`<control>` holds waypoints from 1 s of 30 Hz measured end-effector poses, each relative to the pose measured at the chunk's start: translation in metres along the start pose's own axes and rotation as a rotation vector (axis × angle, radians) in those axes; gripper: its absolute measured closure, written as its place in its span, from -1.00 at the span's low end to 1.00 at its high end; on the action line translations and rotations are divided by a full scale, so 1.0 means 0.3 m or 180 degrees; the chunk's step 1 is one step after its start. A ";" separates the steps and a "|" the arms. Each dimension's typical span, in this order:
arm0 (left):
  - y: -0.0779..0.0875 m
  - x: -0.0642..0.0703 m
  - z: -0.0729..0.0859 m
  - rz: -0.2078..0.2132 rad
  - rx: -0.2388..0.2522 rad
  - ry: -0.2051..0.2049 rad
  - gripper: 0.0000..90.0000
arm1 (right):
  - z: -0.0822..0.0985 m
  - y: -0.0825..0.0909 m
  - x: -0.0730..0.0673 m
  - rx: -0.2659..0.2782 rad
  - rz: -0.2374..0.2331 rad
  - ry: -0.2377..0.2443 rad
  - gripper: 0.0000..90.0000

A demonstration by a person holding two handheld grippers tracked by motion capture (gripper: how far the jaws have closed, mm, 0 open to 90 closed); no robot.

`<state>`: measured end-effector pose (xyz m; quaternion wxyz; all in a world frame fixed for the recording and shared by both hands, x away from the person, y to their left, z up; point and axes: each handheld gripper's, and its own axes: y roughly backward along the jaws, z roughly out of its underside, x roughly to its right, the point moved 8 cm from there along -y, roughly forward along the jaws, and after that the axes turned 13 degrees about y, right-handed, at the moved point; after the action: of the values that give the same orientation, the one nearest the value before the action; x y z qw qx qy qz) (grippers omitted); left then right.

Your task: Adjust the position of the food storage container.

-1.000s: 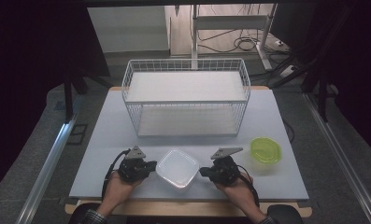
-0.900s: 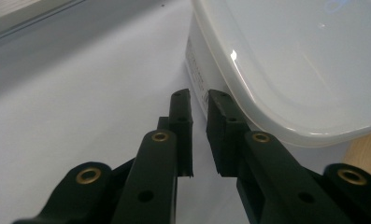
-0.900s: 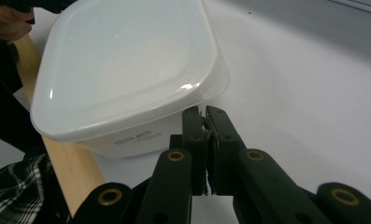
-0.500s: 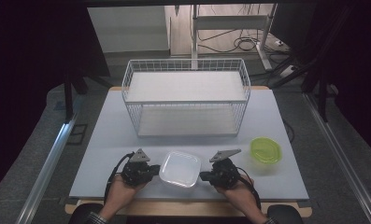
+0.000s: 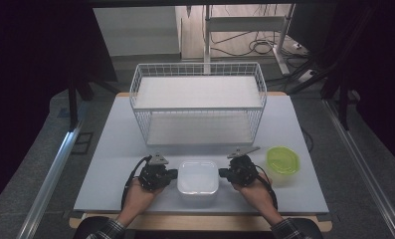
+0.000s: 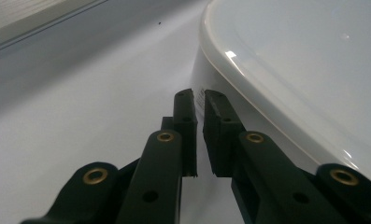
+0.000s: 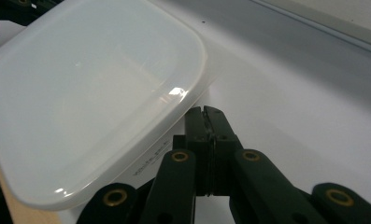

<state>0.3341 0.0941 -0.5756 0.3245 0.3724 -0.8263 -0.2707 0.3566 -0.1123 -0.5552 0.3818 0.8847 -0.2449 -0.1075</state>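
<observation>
I hold a hand-held gripper in each hand at the near edge of the worktop (image 5: 110,149), and a white lidded box (image 5: 198,177) sits between them. My left hand-held gripper (image 5: 171,175) points at the box's left side, and my right hand-held gripper (image 5: 225,174) points at its right side, so the two face each other across it.

In the left gripper view, the left hand-held gripper (image 6: 198,100) has its jaws drawn together with only a thin slit between the pads and nothing in it; the tips sit right at the box (image 6: 304,70) wall just below the lid's rim, and whether they touch it I cannot tell. In the right gripper view, the right hand-held gripper (image 7: 205,111) is fully closed, pad against pad, holding nothing, with its tips close under the lid's overhanging corner of the box (image 7: 89,93).

The box rests flat on the worktop, lid on. To its right, near my right hand, stands a round container with a yellow-green lid (image 5: 283,160). Farther back, in the middle of the worktop, a white wire basket (image 5: 135,94) stands well apart from the box.
</observation>
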 end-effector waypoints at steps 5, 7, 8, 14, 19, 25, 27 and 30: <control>0.032 -0.003 -0.004 0.0054 0.0056 -0.0021 0.71 | 0.000 0.013 -0.002 0.0000 0.0101 0.0106 0.93; 0.052 -0.009 -0.007 0.0022 0.0107 -0.0105 0.58 | -0.001 0.030 -0.001 0.0048 0.0168 0.0164 0.87; 0.061 -0.011 -0.009 0.0010 0.0148 -0.0114 0.47 | -0.001 0.040 -0.002 0.0079 0.0180 0.0161 0.82; 0.109 -0.019 0.005 -0.0034 0.0236 -0.0274 -0.16 | 0.016 0.089 -0.004 0.0231 0.0217 0.0206 0.43; 0.131 -0.004 0.027 0.0029 0.0253 -0.0381 -0.58 | 0.017 0.115 -0.013 0.0348 0.0140 0.0195 0.03; 0.150 0.009 0.051 0.0060 0.0353 -0.0468 -0.81 | 0.026 0.127 -0.027 0.0410 0.0068 0.0223 -0.38; 0.154 0.009 0.055 0.0084 0.0397 -0.0494 -0.84 | 0.029 0.127 -0.032 0.0430 0.0040 0.0220 -0.48; 0.150 0.001 0.055 0.0077 0.0402 -0.0523 -0.85 | 0.029 0.123 -0.036 0.0458 -0.0003 0.0200 -0.59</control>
<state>0.3021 0.1232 -0.5552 0.2347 0.3587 -0.8700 -0.2437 0.3312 -0.1339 -0.5344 0.3247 0.9129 -0.2394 -0.0620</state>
